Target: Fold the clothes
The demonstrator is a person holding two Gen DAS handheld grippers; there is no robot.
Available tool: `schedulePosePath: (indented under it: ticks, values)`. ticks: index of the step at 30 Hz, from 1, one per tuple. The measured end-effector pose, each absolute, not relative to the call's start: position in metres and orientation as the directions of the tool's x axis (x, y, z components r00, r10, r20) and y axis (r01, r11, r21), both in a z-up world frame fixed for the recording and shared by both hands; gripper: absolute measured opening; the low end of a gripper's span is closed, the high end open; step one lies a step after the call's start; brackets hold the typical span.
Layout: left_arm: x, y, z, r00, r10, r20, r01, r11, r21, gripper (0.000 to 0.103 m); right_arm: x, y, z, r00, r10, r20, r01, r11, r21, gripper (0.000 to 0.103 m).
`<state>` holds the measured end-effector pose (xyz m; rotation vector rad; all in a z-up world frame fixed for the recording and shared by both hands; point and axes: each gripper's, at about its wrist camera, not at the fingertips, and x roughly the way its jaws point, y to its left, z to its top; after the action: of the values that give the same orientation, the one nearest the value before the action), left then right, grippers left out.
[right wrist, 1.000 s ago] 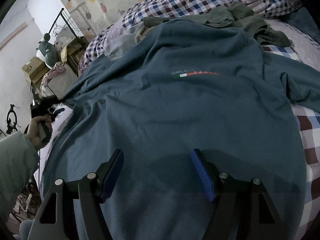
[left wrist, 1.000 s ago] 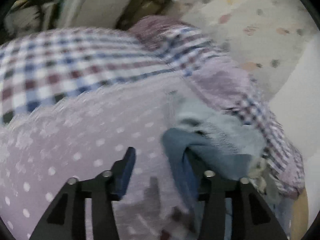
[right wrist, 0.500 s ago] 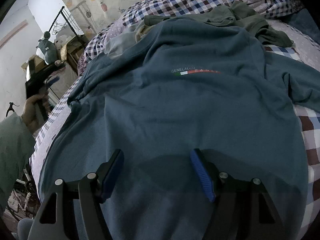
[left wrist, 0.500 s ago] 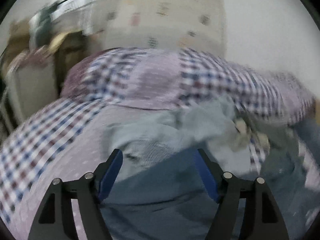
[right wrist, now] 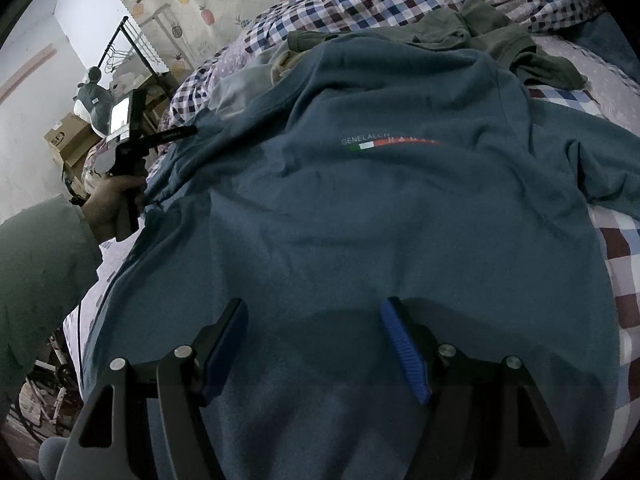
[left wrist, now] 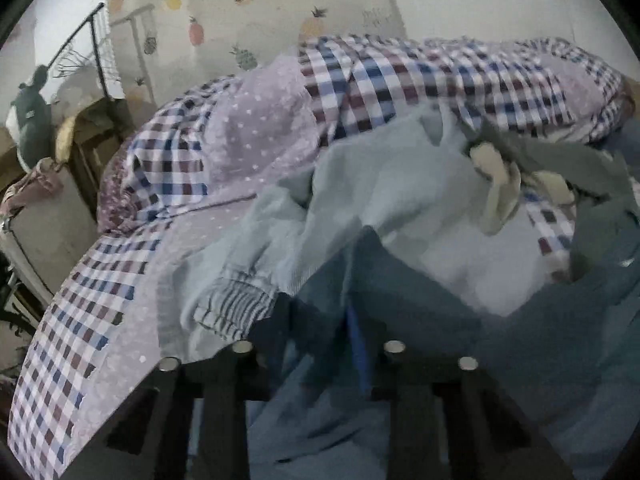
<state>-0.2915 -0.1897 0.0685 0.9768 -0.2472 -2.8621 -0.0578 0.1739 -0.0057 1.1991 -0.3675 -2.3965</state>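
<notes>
A teal-blue T-shirt (right wrist: 380,220) with a small chest logo lies spread front-up on the bed. My right gripper (right wrist: 312,320) hovers open over its lower part, with only flat cloth beneath the jaws. In the left wrist view my left gripper (left wrist: 316,316) is closing its jaws on a bunched fold of the T-shirt (left wrist: 400,300) at the left sleeve. The cloth is pinched between the pads. The right wrist view shows the left gripper (right wrist: 188,131) held by a hand (right wrist: 112,200), its tip at that sleeve.
A pale blue garment (left wrist: 380,184) and an olive garment (right wrist: 500,44) lie crumpled beyond the T-shirt. The checked and dotted bed cover (left wrist: 120,280) drops off at the left edge. Cardboard boxes (right wrist: 68,140) and a metal rack (right wrist: 132,44) stand past that edge.
The left gripper swung across the bed to the T-shirt's left sleeve, rolled upright, and went from wide open to shut on the cloth. The right gripper stayed still and open.
</notes>
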Motion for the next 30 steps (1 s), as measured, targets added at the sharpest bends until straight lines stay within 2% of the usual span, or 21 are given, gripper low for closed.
schedulePosePath:
  ticks: [6,14,17,24,30]
  values:
    - [-0.263,-0.237,0.112,-0.849,-0.135,-0.51,0.153,-0.988,0.007,0.003,-0.057,0.174,-0.005,-0.532,-0.489,-0.692,0.26,-0.872,0.415,0.073]
    - [-0.203,-0.378,0.18,-0.89,-0.194,-0.413,0.348,-0.875,-0.338,0.003,-0.057,0.175,-0.005,-0.533,-0.488,-0.692,0.262,-0.872,0.414,0.073]
    - [-0.173,-0.417,0.201,-0.903,-0.215,-0.371,0.371,-0.826,-0.424,0.003,-0.057,0.175,-0.005,-0.533,-0.487,-0.692,0.262,-0.872,0.412,0.073]
    - [-0.112,-0.448,0.265,-0.947,-0.22,-0.235,0.315,-0.787,-0.53,0.003,-0.057,0.176,-0.005,-0.535,-0.489,-0.689,0.261,-0.871,0.416,0.073]
    - [-0.067,-0.459,0.293,-0.952,-0.246,-0.183,0.307,-0.795,-0.523,0.003,-0.057,0.176,-0.006,-0.535,-0.492,-0.687,0.261,-0.869,0.42,0.073]
